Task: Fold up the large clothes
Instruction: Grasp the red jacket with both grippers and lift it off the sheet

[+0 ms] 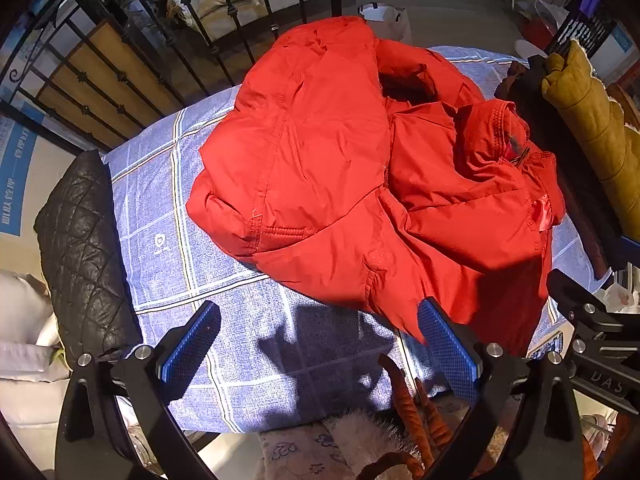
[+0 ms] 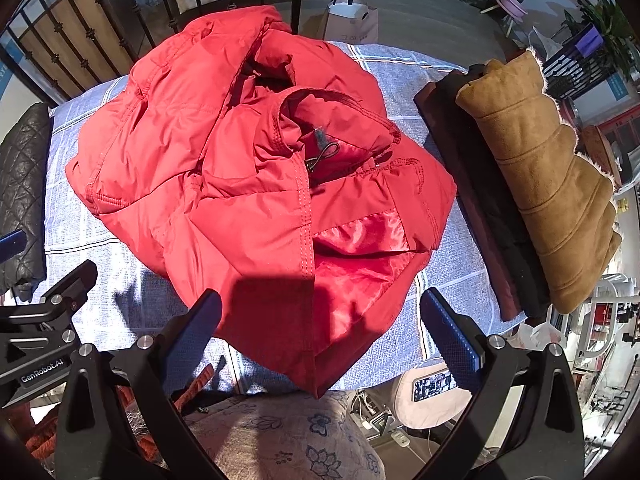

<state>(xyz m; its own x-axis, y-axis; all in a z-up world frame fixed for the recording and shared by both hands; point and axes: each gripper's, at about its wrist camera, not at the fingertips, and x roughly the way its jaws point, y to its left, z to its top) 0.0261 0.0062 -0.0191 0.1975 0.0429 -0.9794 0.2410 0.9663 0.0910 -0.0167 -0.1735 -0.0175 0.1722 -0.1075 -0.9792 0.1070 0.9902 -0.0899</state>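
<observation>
I hold both grippers above the near edge of the desk [image 1: 160, 208], where a red padded jacket [image 1: 340, 168] lies bunched in the middle of the blue checked cloth [image 2: 404, 76], collar up and shiny lining showing at its near right corner. My left gripper [image 1: 316, 344] is spread wide and empty, its right pad just beside the jacket's near hem; my right gripper [image 2: 320, 332] is likewise spread and empty. A folded tan coat [image 2: 548, 184] sits on a dark garment [image 2: 488, 216] at right, and a black quilted garment [image 1: 84, 256] at left.
</observation>
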